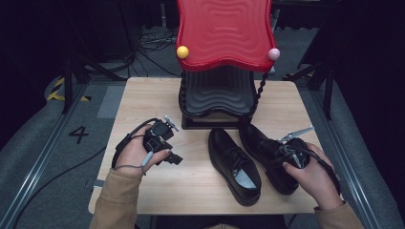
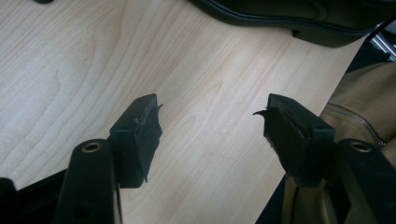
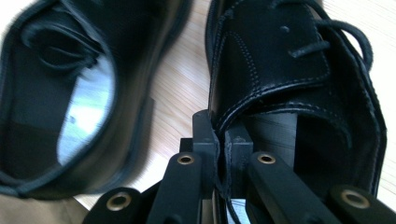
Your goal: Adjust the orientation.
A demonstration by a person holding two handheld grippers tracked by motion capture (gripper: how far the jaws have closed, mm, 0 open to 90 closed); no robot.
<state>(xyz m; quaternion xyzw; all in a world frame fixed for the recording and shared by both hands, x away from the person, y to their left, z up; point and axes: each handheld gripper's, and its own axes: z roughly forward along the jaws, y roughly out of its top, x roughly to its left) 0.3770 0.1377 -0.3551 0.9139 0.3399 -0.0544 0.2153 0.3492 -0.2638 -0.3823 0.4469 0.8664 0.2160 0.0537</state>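
Two black lace-up shoes lie side by side on the wooden table [image 1: 143, 100]. The left shoe [image 1: 234, 164] [image 3: 70, 93] rests free. My right gripper [image 1: 281, 153] [image 3: 219, 137] is shut on the right shoe [image 1: 255, 136] [image 3: 289, 70], its jaws pinching the inner side wall of the shoe's opening near the heel. My left gripper [image 1: 173, 145] [image 2: 212, 130] hovers open over bare wood to the left of the shoes, with nothing between its pads [image 2: 140, 135]. A shoe's sole edge [image 2: 289, 18] runs along the top of the left gripper view.
A tiered rack stands at the table's back middle: a wavy red upper shelf [image 1: 224, 33] over a black lower shelf [image 1: 217, 90], with a yellow ball [image 1: 182, 52] and a pink ball [image 1: 273, 54] at its corners. A tan sleeve [image 2: 369, 102] lies near the front edge.
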